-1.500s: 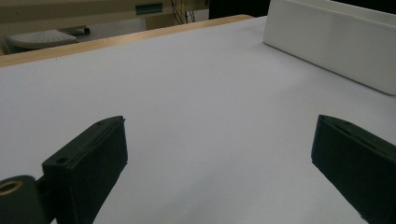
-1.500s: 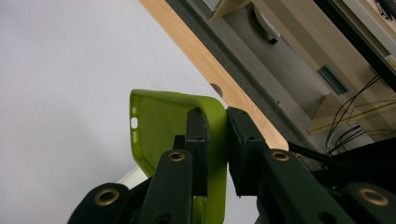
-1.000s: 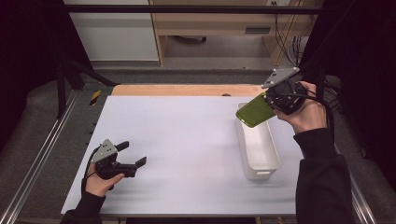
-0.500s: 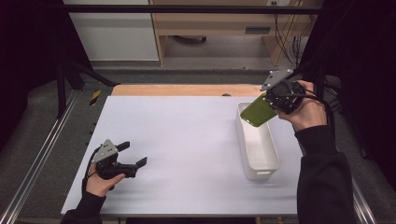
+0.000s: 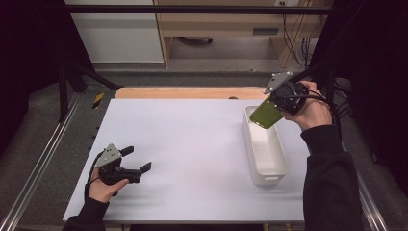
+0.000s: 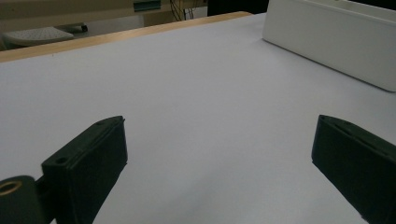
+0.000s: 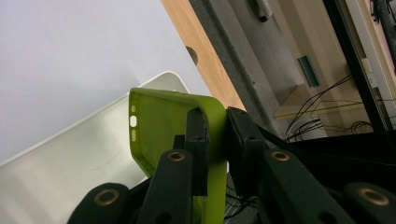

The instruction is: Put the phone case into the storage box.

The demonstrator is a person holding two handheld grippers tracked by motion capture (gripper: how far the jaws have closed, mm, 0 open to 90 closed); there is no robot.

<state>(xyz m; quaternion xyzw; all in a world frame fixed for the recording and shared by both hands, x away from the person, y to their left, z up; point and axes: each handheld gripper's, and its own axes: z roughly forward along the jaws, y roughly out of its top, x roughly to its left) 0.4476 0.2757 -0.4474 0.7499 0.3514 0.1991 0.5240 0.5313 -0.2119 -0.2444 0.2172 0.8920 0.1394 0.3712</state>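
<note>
Looking down from the high view, I have the green phone case [image 5: 265, 114] lifted above the far end of the white bin [image 5: 265, 147] in my right gripper [image 5: 279, 98]; lowering and releasing it look left to do. My left gripper [image 5: 137, 161] rests apart, and its own view shows jaws spread wide over bare table [image 6: 196, 93]. My right gripper view shows both jaws clamped on the case's edge.

Green phone case [image 7: 163, 121] matt rubbery; white bin [image 5: 272, 159] smooth plastic; table [image 5: 192, 139] matt white.
</note>
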